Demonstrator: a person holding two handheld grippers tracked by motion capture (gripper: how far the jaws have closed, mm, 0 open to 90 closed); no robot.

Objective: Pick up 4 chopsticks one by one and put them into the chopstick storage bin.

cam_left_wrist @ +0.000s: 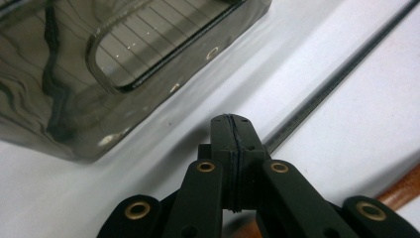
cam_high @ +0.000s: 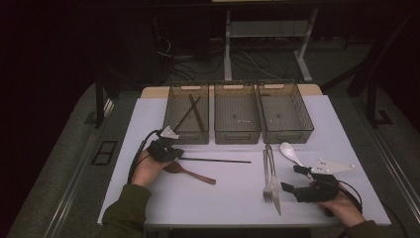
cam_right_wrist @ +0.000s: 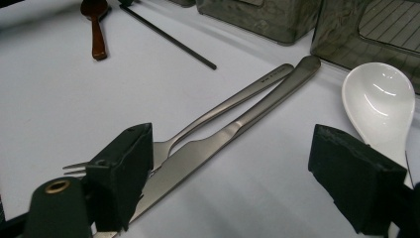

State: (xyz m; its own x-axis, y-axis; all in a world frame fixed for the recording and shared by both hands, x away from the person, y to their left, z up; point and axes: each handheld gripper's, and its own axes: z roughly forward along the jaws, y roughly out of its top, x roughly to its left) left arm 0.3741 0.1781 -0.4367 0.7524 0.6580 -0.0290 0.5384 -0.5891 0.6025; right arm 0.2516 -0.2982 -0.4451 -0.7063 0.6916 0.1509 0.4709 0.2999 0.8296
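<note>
Open cloth between chopstick (cam_high: pixel 215 160) and fork (cam_high: pixel 266 179); bins (cam_high: pixel 236 135) probably close behind.

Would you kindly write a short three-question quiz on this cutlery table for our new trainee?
1. True or false: the left gripper is shut on the end of the black chopstick lying on the table.
2. How many bins stand in the row, and which one already holds chopsticks?
3. Multiple choice: what lies between the right gripper jaws' open tips? A) wooden spoon B) fork and knife C) white spoon

Key
1. True.
2. Three; the left one.
3. B: the fork and knife; the white spoon lies beside one jaw.
</note>
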